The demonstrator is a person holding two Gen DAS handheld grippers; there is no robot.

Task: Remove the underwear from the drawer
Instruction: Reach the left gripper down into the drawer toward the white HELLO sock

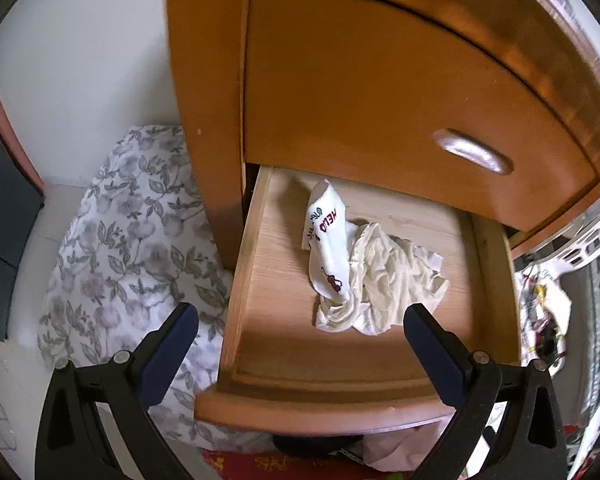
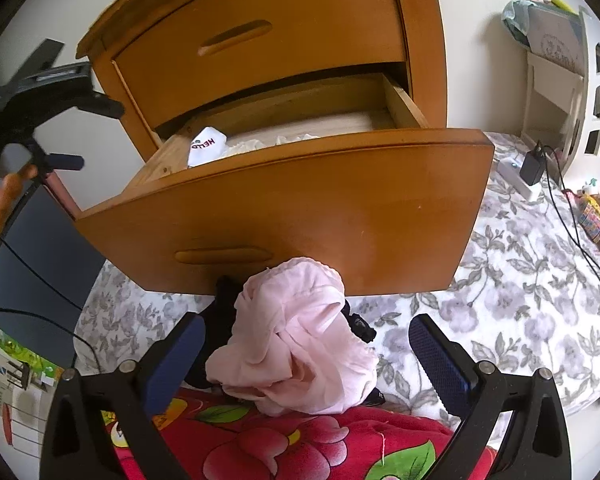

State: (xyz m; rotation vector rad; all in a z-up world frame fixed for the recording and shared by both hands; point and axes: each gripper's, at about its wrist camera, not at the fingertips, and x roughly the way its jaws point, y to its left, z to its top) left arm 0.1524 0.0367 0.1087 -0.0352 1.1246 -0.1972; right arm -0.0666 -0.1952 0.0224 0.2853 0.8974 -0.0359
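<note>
Two garments (image 1: 380, 280) lie crumpled, sock (image 1: 328, 240) pointing inward.

Cream garment (image 1: 384, 280): partly under printed white sock (image 1: 328, 248); kind indeterminate. Dark item (image 2: 220, 320), lower centre: mostly hidden beneath pink garment (image 2: 296, 340). Clutter (image 1: 544, 312), right edge: blurred. Person's hand (image 2: 0, 196), left edge: cropped.

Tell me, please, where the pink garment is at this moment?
In the right wrist view the pink garment lies crumpled on the bed, outside and just below the open drawer's front, partly on the red floral blanket, between the open right claw's fingers.
</note>
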